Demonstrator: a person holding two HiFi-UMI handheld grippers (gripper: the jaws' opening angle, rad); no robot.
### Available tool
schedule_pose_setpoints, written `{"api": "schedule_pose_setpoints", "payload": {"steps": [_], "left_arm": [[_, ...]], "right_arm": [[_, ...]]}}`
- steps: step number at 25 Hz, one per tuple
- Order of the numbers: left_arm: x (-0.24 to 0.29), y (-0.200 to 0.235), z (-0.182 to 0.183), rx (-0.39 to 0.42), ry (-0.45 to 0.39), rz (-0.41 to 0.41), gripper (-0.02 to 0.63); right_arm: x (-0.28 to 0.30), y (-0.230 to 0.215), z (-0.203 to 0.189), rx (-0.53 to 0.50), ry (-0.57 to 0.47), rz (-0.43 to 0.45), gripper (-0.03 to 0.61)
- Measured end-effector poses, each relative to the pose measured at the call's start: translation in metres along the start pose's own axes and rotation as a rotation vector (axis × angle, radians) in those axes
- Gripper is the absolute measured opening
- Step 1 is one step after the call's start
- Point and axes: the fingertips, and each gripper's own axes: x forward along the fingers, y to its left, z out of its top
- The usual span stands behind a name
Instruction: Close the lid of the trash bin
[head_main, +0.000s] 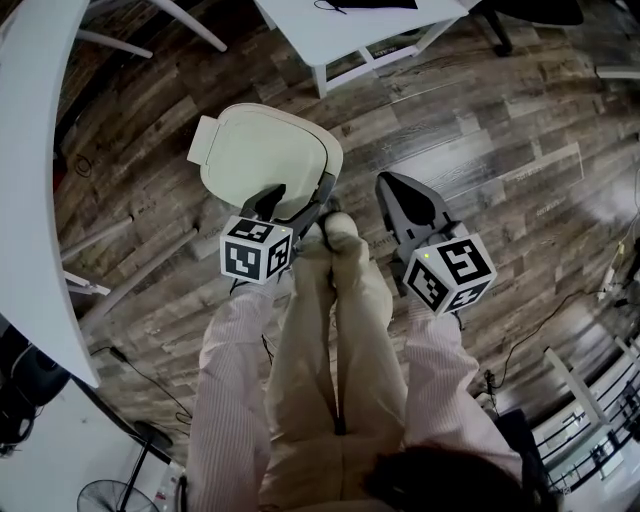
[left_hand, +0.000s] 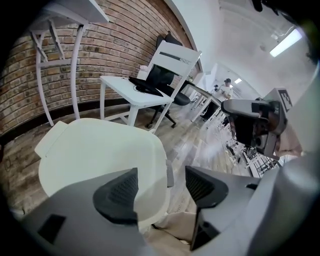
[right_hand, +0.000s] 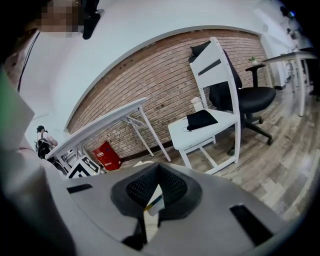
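The trash bin's cream lid lies flat over the bin on the wood floor, just ahead of the person's knees; in the left gripper view the lid fills the lower left. My left gripper hangs at the lid's near right edge with its jaws open and nothing between them. One of its pads stands over the lid, the other is off its right side. My right gripper sits to the right of the bin, apart from it, pads closed together.
A white table runs along the left and a small white table stands behind the bin. The person's legs are below the grippers. A brick wall, an office chair and a red box are nearby.
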Motion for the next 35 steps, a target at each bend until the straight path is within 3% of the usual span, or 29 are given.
{"api": "schedule_pose_setpoints", "payload": {"steps": [4,13,28,35], "left_arm": [[0.006,0.009,-0.004,-0.003,0.005,0.04,0.236],[0.009,0.038,-0.008,0.036,0.027,0.199,-0.003],[0.016,0.041,-0.013,0.097,0.085,0.216,-0.009],[0.014,0.041,-0.013,0.066,0.092,0.218,-0.008]], "right_arm": [[0.002,-0.006,-0.005,0.01,-0.001,-0.008,0.003],[0.008,-0.01,-0.01,0.027,-0.013,-0.012,0.003],[0.015,-0.015,-0.01,0.039,-0.016,-0.02,0.003],[0.013,-0.015,-0.004,0.041,-0.019,-0.019,0.003]]}}
